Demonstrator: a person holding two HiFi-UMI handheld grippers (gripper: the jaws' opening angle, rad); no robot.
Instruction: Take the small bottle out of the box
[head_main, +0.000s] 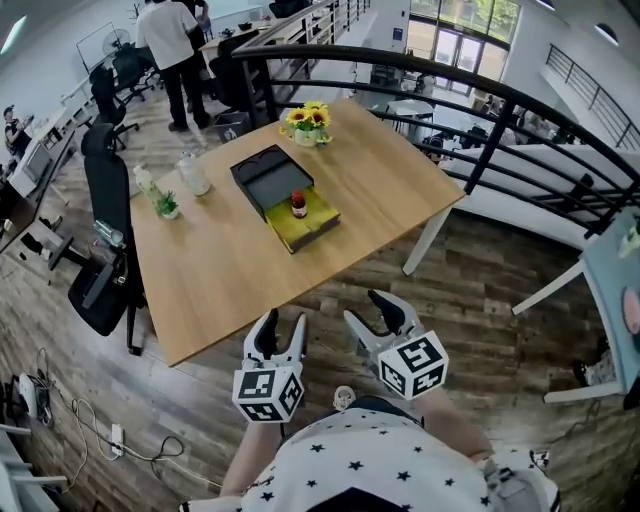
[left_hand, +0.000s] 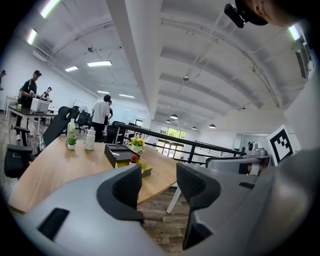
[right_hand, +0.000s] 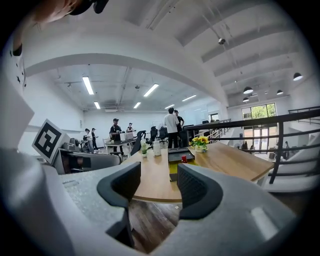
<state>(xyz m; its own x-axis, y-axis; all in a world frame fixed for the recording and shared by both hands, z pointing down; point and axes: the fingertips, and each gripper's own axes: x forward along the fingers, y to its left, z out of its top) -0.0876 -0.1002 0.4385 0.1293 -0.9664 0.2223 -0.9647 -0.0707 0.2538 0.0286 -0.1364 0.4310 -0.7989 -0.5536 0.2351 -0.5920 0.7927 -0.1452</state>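
Observation:
A small bottle (head_main: 298, 205) with a red cap stands in the yellow-green drawer of a black box (head_main: 270, 178) near the middle of the wooden table (head_main: 230, 270). Both gripper views catch the bottle (left_hand: 133, 159) (right_hand: 183, 159) far ahead. My left gripper (head_main: 281, 329) and my right gripper (head_main: 367, 307) hover short of the table's near edge, over the floor, well away from the box. Both are open and hold nothing. The left gripper (left_hand: 159, 186) and the right gripper (right_hand: 159, 186) each point toward the table.
A pot of sunflowers (head_main: 307, 122) stands at the far end of the table. A clear jar (head_main: 193, 175) and a small plant (head_main: 166, 205) stand at its left side. Black office chairs (head_main: 105, 240) stand left of the table, a black railing (head_main: 500, 120) runs behind it. People stand farther back.

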